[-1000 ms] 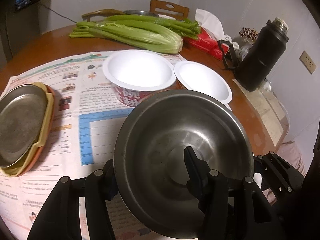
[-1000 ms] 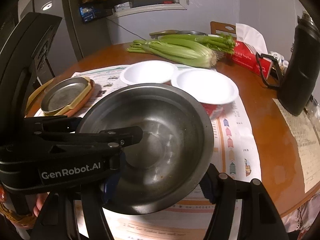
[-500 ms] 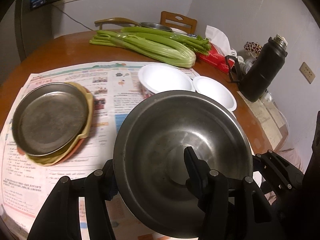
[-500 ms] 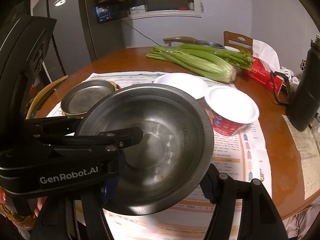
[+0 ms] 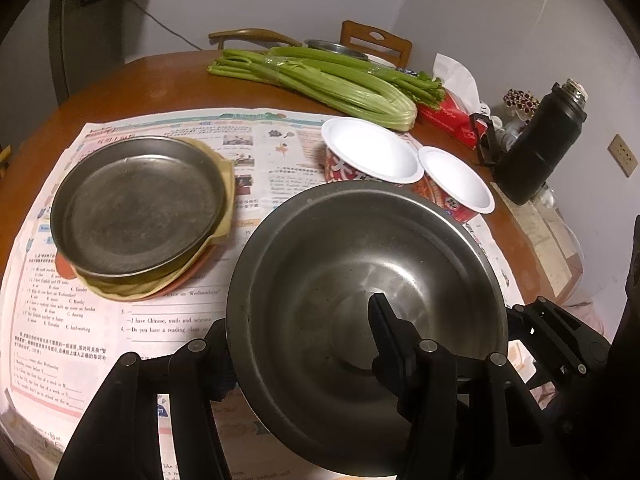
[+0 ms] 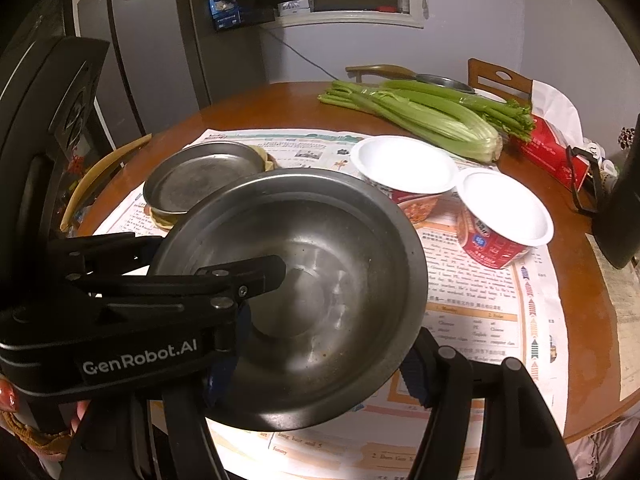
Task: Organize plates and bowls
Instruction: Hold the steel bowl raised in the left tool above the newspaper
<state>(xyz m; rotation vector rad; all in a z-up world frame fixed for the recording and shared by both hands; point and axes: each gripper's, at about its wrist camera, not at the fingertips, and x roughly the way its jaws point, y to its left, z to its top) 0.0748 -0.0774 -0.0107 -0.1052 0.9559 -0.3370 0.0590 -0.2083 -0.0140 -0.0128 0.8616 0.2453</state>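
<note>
Steel bowl: held above the tabletop, gripped from two sides.
Left gripper: fingers clamped on the bowl's near rim, one inside the basin, one outside the wall.
Right gripper: fingers set against the bowl's outer wall from either side, grasping the bowl.
Metal plate: beyond and left of the left fingers, stacked on yellow and orange plates.
Paper bowls, two, white inside, red outside: just beyond the steel bowl's far rim, touching each other, on newspaper.
Celery: far beyond the fingers.
Black flask: beyond and right of the fingers, upright.
Red tissue box: between celery and flask.
</note>
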